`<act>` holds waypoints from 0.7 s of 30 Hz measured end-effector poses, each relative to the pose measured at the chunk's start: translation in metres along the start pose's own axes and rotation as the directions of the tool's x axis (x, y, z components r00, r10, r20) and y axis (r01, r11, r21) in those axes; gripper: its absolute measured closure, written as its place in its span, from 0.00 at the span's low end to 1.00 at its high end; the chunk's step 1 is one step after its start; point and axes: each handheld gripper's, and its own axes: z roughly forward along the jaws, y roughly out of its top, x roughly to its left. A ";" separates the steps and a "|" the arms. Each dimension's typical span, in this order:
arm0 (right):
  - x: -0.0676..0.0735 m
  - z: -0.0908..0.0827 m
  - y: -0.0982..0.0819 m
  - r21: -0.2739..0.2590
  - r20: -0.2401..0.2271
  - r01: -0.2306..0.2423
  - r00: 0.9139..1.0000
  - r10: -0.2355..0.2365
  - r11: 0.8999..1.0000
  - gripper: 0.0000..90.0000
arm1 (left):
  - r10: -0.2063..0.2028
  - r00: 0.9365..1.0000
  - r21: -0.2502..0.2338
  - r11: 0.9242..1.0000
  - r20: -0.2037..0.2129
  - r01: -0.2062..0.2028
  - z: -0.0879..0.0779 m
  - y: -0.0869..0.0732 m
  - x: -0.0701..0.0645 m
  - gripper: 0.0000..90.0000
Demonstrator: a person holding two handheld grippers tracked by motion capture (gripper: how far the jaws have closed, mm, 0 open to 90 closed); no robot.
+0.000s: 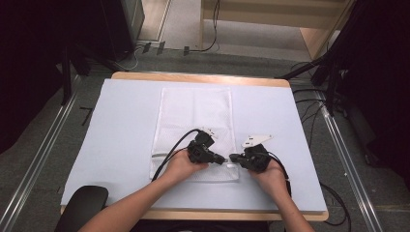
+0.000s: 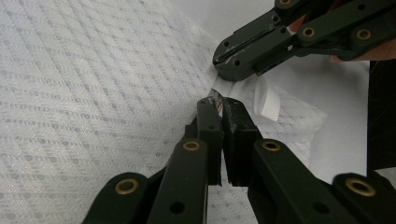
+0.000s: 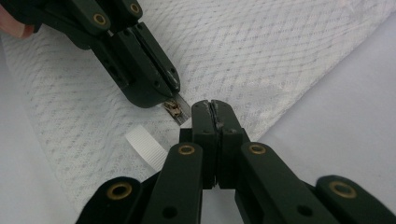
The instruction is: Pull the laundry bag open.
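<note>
inspection of the moment: a white mesh laundry bag (image 1: 193,130) lies flat on the pale blue-covered table (image 1: 121,145), its zipped end nearest the person. both grippers meet tip to tip at that near right corner.

left gripper (image 1: 223,158): jaws drawn together on the small metal zipper pull (image 3: 175,110), which sits just at its tips, seen from the right gripper view. in the left gripper view the tips (image 2: 218,103) pinch at the zipper line.

right gripper (image 1: 233,157): jaws fully together, clamped on the bag's corner fabric just beside the white ribbon loop tab (image 3: 145,147); in the left gripper view its tips (image 2: 229,70) bear on the same corner, directly ahead of the left gripper's tips.

judgement: the step in hand appears to be the start of working the zipper, one gripper anchoring the corner, the other holding the pull.

next move calls for: the right gripper holding the corner firm and taut, while the left draws the pull away from it along the zipper line, level with the table, without letting the small pull slip or the mesh bunch.
</note>
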 end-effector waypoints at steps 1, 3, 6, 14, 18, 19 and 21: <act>0.001 0.000 0.000 0.005 0.005 0.002 1.000 -0.002 1.000 1.00 | -0.004 1.000 0.001 1.000 0.005 0.004 -0.001 0.000 0.001 0.98; 0.001 0.000 0.000 0.003 0.005 0.008 1.000 -0.008 1.000 1.00 | -0.014 1.000 0.007 1.000 0.012 0.014 -0.003 0.000 0.003 0.98; 0.000 0.000 -0.001 0.000 -0.001 0.004 1.000 -0.004 1.000 1.00 | -0.024 1.000 0.010 1.000 0.020 0.024 -0.004 -0.001 0.004 0.98; -0.001 0.000 -0.001 -0.004 -0.009 0.005 1.000 -0.005 1.000 1.00 | -0.026 0.999 0.015 1.000 0.023 0.026 -0.009 -0.003 0.007 0.98; -0.001 0.000 -0.001 -0.004 -0.010 0.007 1.000 -0.007 1.000 1.00 | -0.027 0.999 0.025 0.999 0.029 0.026 -0.013 -0.005 0.008 0.98; -0.002 0.000 -0.001 -0.005 -0.011 0.012 1.000 -0.012 1.000 1.00 | -0.032 0.999 0.024 0.999 0.021 0.032 -0.014 -0.005 0.008 0.98; -0.002 0.000 -0.001 -0.002 -0.012 0.017 1.000 -0.018 1.000 1.00 | -0.032 0.999 0.024 0.999 0.026 0.032 -0.017 -0.006 0.010 0.98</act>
